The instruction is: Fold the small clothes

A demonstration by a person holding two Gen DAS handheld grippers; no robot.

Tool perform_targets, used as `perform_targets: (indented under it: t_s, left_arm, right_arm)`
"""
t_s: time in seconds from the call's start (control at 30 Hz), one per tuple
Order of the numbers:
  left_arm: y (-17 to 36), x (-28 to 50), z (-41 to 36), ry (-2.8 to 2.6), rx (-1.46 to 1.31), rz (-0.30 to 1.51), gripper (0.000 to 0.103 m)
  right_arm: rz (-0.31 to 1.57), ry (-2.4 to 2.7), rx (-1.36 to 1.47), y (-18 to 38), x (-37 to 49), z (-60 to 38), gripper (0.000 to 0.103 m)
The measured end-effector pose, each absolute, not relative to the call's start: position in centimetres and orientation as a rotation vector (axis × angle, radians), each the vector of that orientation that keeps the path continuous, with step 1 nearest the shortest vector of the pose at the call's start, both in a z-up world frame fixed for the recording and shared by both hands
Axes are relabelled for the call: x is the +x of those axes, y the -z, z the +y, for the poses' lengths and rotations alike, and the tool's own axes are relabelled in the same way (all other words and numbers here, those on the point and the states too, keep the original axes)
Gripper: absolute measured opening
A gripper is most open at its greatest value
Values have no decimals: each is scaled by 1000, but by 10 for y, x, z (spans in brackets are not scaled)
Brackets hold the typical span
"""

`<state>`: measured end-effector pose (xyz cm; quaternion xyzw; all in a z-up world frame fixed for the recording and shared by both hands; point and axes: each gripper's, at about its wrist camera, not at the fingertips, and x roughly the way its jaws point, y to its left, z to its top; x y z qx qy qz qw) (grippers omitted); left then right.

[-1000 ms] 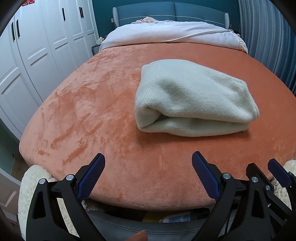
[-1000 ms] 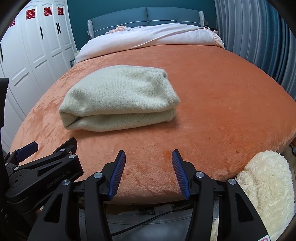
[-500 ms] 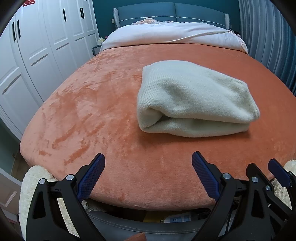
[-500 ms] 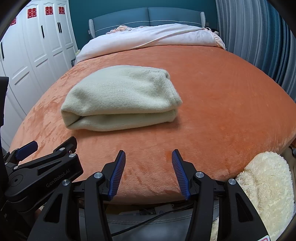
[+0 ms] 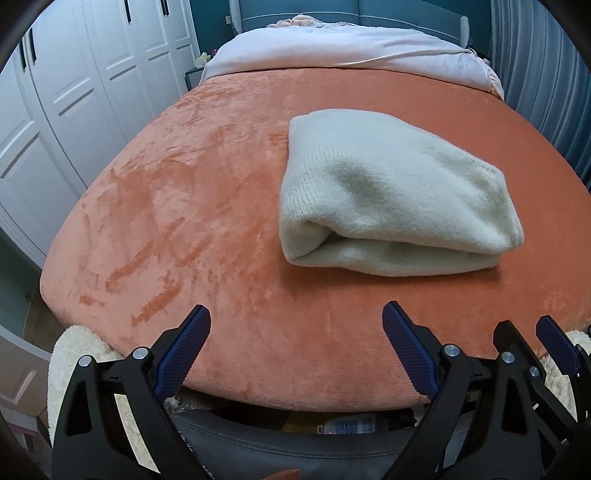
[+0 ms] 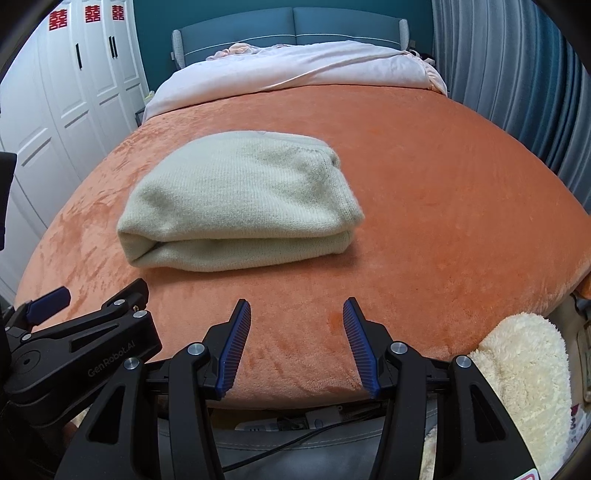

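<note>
A cream knitted garment lies folded into a thick rectangle on the orange plush blanket; it also shows in the right wrist view. My left gripper is open wide and empty, held at the near edge of the bed, short of the garment. My right gripper is open and empty, also at the near edge, to the right of the garment's front fold. The left gripper's body shows at the lower left of the right wrist view.
A pale pink duvet covers the far end of the bed by the blue headboard. White wardrobes stand left, grey curtains right. A fluffy cream rug lies below the bed's near edge.
Both grippers have drifted slightly toward the bed; the garment looks a little nearer. Jaw openings are unchanged and the garment has not moved.
</note>
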<state>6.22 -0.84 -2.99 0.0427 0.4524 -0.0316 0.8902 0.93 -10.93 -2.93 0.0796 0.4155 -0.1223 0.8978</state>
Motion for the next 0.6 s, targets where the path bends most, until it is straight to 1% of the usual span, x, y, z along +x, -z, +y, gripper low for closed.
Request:
perform_targets:
  t_s: [0.47, 0.6]
  left_arm:
    - [31, 87, -14, 69, 114, 962, 92]
    - [35, 91, -14, 65, 121, 1006, 92]
  right_arm:
    - [885, 267, 173, 30, 38, -117, 52]
    - [911, 273, 168, 31, 42, -116, 52]
